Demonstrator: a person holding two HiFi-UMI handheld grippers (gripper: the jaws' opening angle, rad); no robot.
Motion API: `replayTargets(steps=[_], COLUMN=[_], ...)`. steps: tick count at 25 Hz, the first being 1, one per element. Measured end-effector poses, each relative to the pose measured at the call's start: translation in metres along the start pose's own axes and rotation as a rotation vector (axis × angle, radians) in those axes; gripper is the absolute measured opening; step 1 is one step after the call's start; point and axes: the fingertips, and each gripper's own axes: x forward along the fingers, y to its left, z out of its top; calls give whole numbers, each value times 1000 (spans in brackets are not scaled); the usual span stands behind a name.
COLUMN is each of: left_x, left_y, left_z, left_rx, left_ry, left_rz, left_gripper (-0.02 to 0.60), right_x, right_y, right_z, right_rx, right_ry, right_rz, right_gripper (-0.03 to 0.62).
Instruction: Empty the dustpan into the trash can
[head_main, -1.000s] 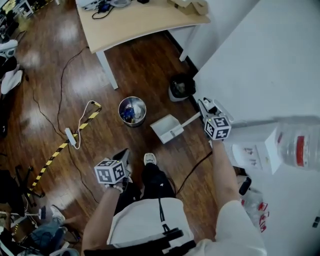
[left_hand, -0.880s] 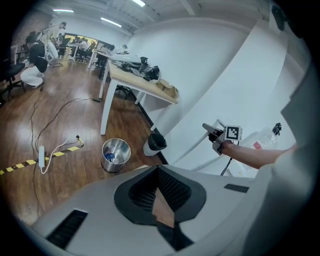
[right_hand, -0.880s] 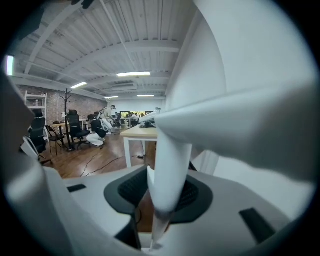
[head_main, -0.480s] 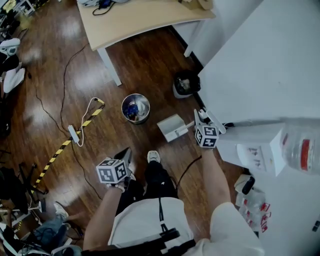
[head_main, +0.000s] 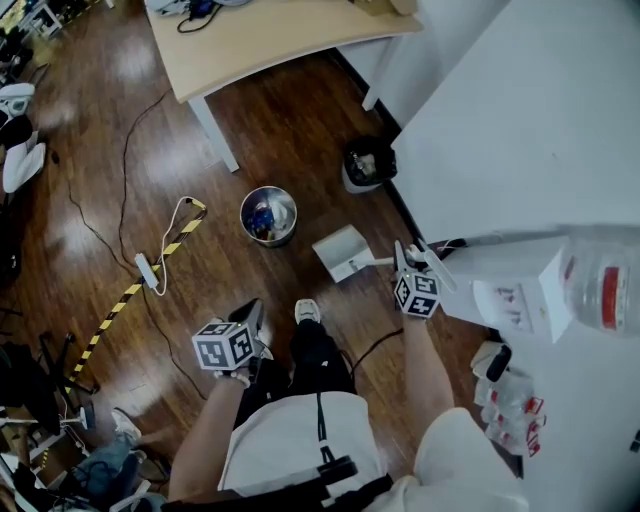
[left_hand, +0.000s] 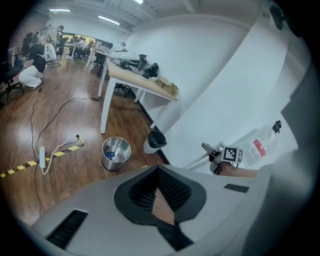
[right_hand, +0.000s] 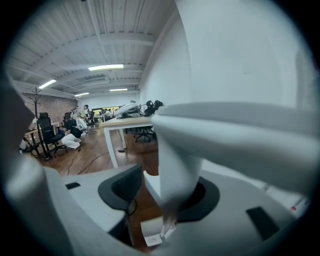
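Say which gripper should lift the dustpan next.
Right. The right gripper has the dustpan handle between its jaws, which have just been opening; the left gripper hangs shut beside the leg, away from it.

White dustpan, shiny silver trash can, dark brown wood floor, yellow-and-black striped tape. The left gripper and right gripper wear black-and-white checked cubes.
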Motion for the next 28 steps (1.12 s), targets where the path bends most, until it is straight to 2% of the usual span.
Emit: replayTargets(steps=[7,13,18,24,28], left_x=[-1,5,24,45,50], left_y=[-11,-27,-49,-97,-122], left_z=[-2,-12,-21,-34,-43], left_rx=[27,66,155,269,325], left_ry=[7,40,97,163,191], left_rz=[-33,-59,-99,-183,-232], left_gripper=[-11,-11,-11,-11,-11], right_x=[-34,-58,-77,-104,-115], right_y=[-22,-46,-55,-59,-58], right_z=[-38,-69,-95,-102,-113], right_rx=[68,197,313,340,359], right_ry=[52,76,95,131,166], right_rz=[-66,-129,-178,-219,-204], right_gripper=[281,315,333,362,374])
